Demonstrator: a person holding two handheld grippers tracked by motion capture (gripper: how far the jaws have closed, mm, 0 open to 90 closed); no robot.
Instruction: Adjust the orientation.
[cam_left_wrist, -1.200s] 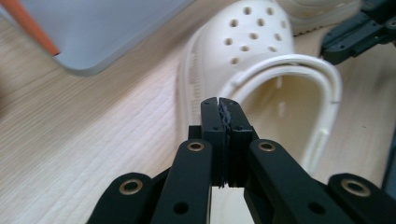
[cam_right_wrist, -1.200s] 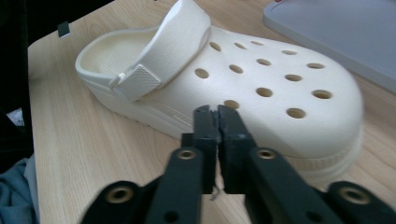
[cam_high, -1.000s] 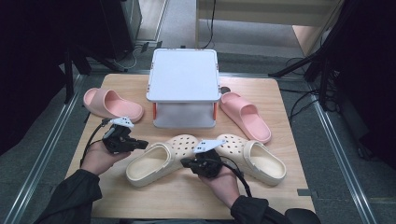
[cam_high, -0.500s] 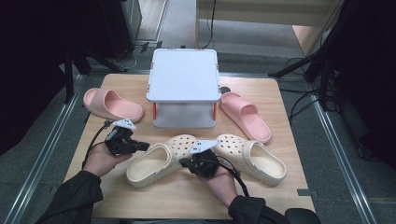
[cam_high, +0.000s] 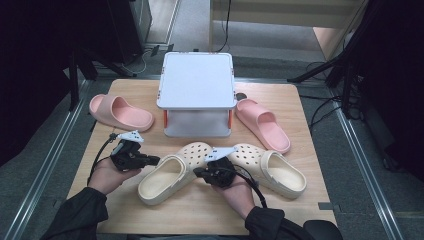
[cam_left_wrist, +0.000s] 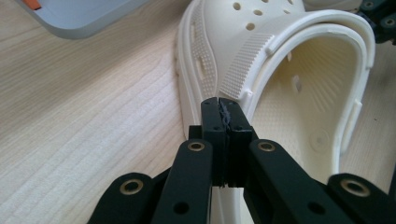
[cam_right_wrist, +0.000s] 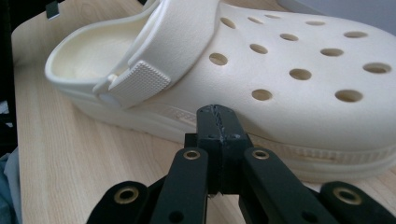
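- Cream clog (cam_high: 167, 179), the left one of a pair, lies on the wooden table (cam_high: 300, 115) straight ahead of the left gripper (cam_high: 150, 160), toe away from the person and heel opening toward the near edge.
- The left gripper has its jaws pressed together on nothing; in the left gripper view its tips (cam_left_wrist: 223, 108) sit just short of the clog's (cam_left_wrist: 261, 60) ribbed side, by the strap pivot.
- The second cream clog (cam_high: 272, 167) lies just beyond the right gripper (cam_high: 199, 172), whose jaws are likewise clenched with nothing between them; in the right gripper view its tips (cam_right_wrist: 218, 116) point at that clog's (cam_right_wrist: 299, 79) perforated side above the sole.
- Judged step: both tools are lined up on the pair, before any grasp. The next move would call for spreading the jaws and biting a rim or strap.
- Farther off stand a white lidded box (cam_high: 197, 95) and two pink slides (cam_high: 120, 112) (cam_high: 262, 125), one to either side.
- Whether either gripper's tips touch the foam is hard to tell; the left clog's heel is cut off in the left gripper view.
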